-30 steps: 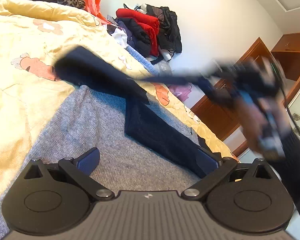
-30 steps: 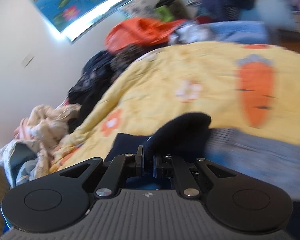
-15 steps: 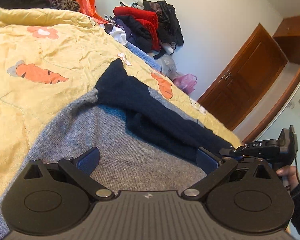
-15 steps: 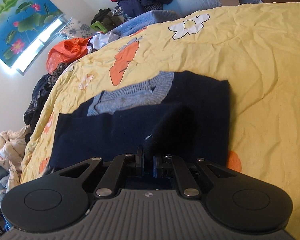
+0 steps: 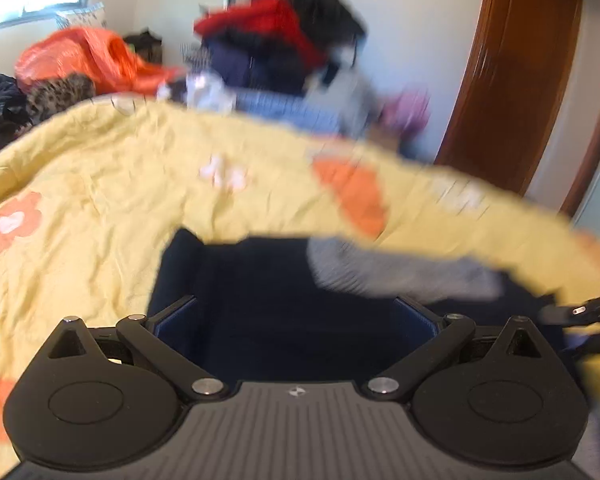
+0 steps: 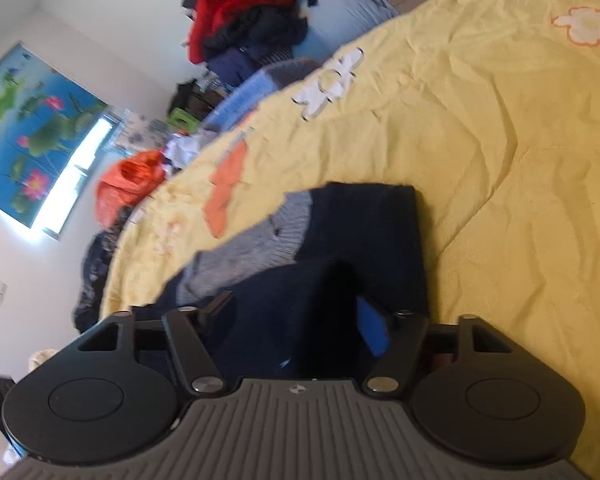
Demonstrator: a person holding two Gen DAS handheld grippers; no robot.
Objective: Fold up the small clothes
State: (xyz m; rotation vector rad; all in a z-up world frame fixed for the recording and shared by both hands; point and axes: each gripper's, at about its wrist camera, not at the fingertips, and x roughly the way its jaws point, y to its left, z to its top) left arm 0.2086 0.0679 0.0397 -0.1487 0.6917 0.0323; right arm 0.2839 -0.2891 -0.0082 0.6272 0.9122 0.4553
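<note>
A small navy and grey knit sweater (image 6: 364, 220) lies flat on the yellow quilt (image 6: 520, 160), with a navy sleeve (image 6: 336, 280) folded across its body. My right gripper (image 6: 296, 316) is low over that sleeve. Its jaws are opening, and the sleeve end lies loose between the fingers. In the blurred left wrist view my left gripper (image 5: 296, 314) is open above the navy part of the sweater (image 5: 260, 280), holding nothing. The grey panel (image 5: 380, 272) lies just beyond it. The right gripper's tip (image 5: 588, 312) shows at the right edge there.
Heaps of clothes (image 6: 244, 24) and an orange bag (image 6: 132, 184) crowd the far side of the bed. A wooden door (image 5: 516, 72) stands to the right. The quilt stretches bare to the right of the sweater.
The right gripper, shut on the navy sleeve, carried it over the sweater and down, rolled, and its jaws have parted. The left gripper swung sideways, from over the grey panel to over the navy part.
</note>
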